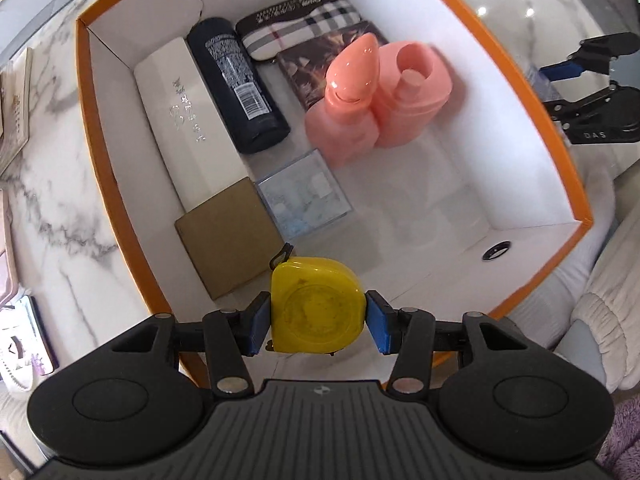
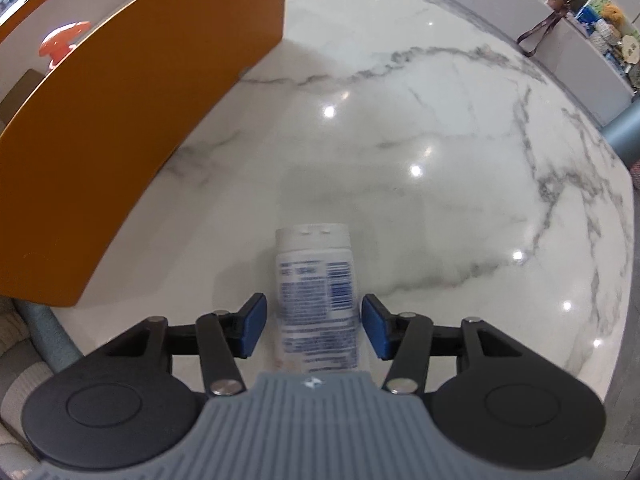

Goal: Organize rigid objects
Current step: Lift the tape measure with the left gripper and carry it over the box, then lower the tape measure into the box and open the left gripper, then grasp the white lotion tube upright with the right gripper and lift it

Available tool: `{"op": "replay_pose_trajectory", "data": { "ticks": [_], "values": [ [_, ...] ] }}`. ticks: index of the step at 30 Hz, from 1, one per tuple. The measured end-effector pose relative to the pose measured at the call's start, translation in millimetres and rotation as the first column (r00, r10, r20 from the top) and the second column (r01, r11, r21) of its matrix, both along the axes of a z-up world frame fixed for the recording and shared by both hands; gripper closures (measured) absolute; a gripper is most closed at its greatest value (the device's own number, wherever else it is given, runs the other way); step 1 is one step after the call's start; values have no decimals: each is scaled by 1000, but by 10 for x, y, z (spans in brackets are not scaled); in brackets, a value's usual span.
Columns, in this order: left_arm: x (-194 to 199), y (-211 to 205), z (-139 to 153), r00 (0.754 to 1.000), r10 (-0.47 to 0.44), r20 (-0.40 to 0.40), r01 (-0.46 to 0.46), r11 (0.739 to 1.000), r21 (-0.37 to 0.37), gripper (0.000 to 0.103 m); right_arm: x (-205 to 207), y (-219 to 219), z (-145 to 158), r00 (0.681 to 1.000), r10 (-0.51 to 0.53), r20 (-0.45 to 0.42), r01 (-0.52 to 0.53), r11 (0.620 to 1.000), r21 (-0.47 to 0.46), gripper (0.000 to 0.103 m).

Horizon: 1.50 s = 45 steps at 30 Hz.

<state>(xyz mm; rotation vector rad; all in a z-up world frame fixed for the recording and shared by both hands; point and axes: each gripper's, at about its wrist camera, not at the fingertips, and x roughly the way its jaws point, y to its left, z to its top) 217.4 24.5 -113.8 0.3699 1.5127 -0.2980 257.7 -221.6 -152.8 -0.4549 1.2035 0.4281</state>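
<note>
Held yellow tape measure (image 1: pixel 318 306) in left gripper (image 1: pixel 318 322) over orange box (image 1: pixel 132 248), at 6 o'clock inside. Stood right gripper (image 2: pixel 314 326) part-open astride white bottle (image 2: pixel 316 292), untouched, on tabletop (image 2: pixel 440 140).

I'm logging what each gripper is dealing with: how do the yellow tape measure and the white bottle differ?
The yellow tape measure is squat and rounded; the white bottle is tall and labelled. The tape measure is clamped between the left jaws over the orange box; the bottle lies on the marble table, right jaws apart beside it.
</note>
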Motion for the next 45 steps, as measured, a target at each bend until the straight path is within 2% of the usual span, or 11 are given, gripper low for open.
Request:
{"op": "replay_pose_trajectory", "data": {
  "ticks": [13, 19, 20, 25, 29, 31, 33, 34, 35, 40, 45],
  "values": [
    [-117, 50, 54, 999, 41, -7, -40, 999, 31, 41, -114, 12, 41, 999, 6, 35, -7, 1000, 14, 55],
    [-377, 297, 452, 977, 73, 198, -53, 993, -105, 41, -296, 76, 495, 993, 42, 112, -53, 994, 95, 57],
    [-454, 381, 548, 966, 89, 242, -57, 989, -138, 41, -328, 116, 606, 989, 61, 132, -75, 992, 104, 103],
    [-559, 642, 772, 909, 179, 377, -134, 981, -142, 41, -371, 412, 1053, 971, 167, 173, -182, 980, 77, 103],
    [-644, 824, 752, 895, 253, 369, -191, 962, -195, 41, -310, 602, 983, 978, 187, 92, -186, 982, -20, 103],
    [-675, 852, 708, 883, 280, 377, -212, 954, -211, 41, -319, 591, 892, 991, 133, 33, -133, 991, -3, 98],
    [-680, 884, 669, 873, 299, 386, -234, 950, -207, 41, -398, 528, 766, 999, 41, -17, -40, 999, 34, 80],
    [-698, 900, 637, 868, 313, 385, -247, 946, -211, 41, -460, 478, 712, 999, -16, -51, 19, 998, 67, 57],
    [-709, 920, 605, 863, 330, 382, -261, 940, -221, 41, -523, 439, 623, 993, -83, -82, 91, 991, 94, 46],
    [-790, 1023, 507, 811, 452, 371, -343, 882, -323, 40, -834, 334, 252, 893, -421, -160, 445, 879, 172, 48],
    [-875, 1043, 424, 752, 523, 400, -377, 840, -389, 40, -1014, 140, 31, 709, -669, -222, 703, 644, 302, 48]
  ]
}}
